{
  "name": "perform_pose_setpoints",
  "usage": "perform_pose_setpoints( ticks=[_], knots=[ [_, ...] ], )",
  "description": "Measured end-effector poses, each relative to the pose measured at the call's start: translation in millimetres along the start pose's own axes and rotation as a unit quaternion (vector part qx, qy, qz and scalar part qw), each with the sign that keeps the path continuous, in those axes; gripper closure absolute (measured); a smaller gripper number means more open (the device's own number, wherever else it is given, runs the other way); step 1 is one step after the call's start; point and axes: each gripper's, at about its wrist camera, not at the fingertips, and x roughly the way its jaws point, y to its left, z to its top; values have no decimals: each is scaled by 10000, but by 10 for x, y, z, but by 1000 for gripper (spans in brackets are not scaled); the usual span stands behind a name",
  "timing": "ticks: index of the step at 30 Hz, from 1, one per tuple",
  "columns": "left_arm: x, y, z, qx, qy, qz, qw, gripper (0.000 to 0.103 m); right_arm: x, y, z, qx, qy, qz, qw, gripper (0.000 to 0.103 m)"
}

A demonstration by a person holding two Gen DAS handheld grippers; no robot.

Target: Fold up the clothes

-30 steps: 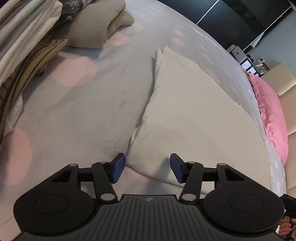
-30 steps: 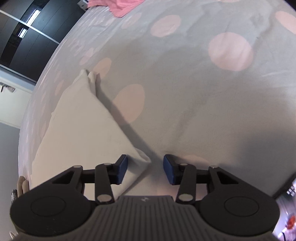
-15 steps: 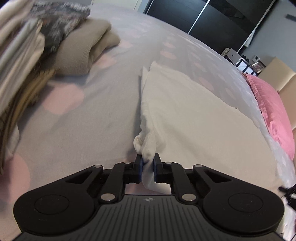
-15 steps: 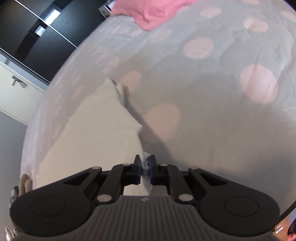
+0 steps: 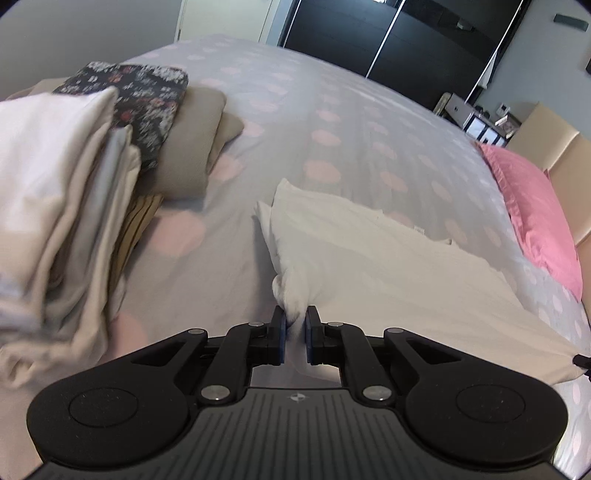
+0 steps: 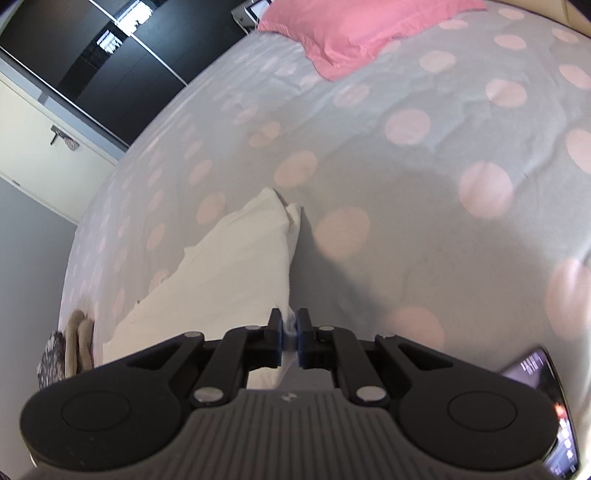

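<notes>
A cream-white folded garment (image 5: 369, 254) lies on the grey bedspread with pink dots (image 5: 332, 122). My left gripper (image 5: 294, 334) is shut on its near left corner, the cloth bunched between the blue pads and lifted. My right gripper (image 6: 290, 338) is shut on the other near corner of the same garment (image 6: 229, 273), which stretches away to the left. The far end of the garment rests on the bed in both views.
A stack of folded clothes (image 5: 74, 192) stands at the left, with a beige fleece (image 5: 192, 147) and a floral item (image 5: 144, 99) behind it. A pink pillow (image 5: 535, 206) lies at the right, also in the right wrist view (image 6: 354, 29). A phone (image 6: 550, 406) shows at the lower right.
Both grippers were open over the garment's near corners a second ago, then shut on them. Since then both have risen, lifting the near edge off the bed.
</notes>
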Motion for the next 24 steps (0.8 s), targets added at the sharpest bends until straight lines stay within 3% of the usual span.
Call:
perform_pose_setpoints(
  ticks=[6, 13, 20, 24],
  knots=[
    [-352, 141, -368, -52, 289, 88, 9995, 95, -327, -149, -477, -297, 283, -127, 9991, 95],
    [-685, 95, -705, 358, 369, 268, 9983, 95, -579, -195, -944, -808, 452, -454, 9947, 95],
    [-429, 180, -938, 676, 981, 656, 9907, 94, -277, -253, -1181, -1291, 989, -1011, 9815, 94],
    [-328, 247, -1022, 812, 1309, 1084, 9821, 89, -167, -317, -1196, -1316, 1270, -1268, 9749, 84]
  ],
)
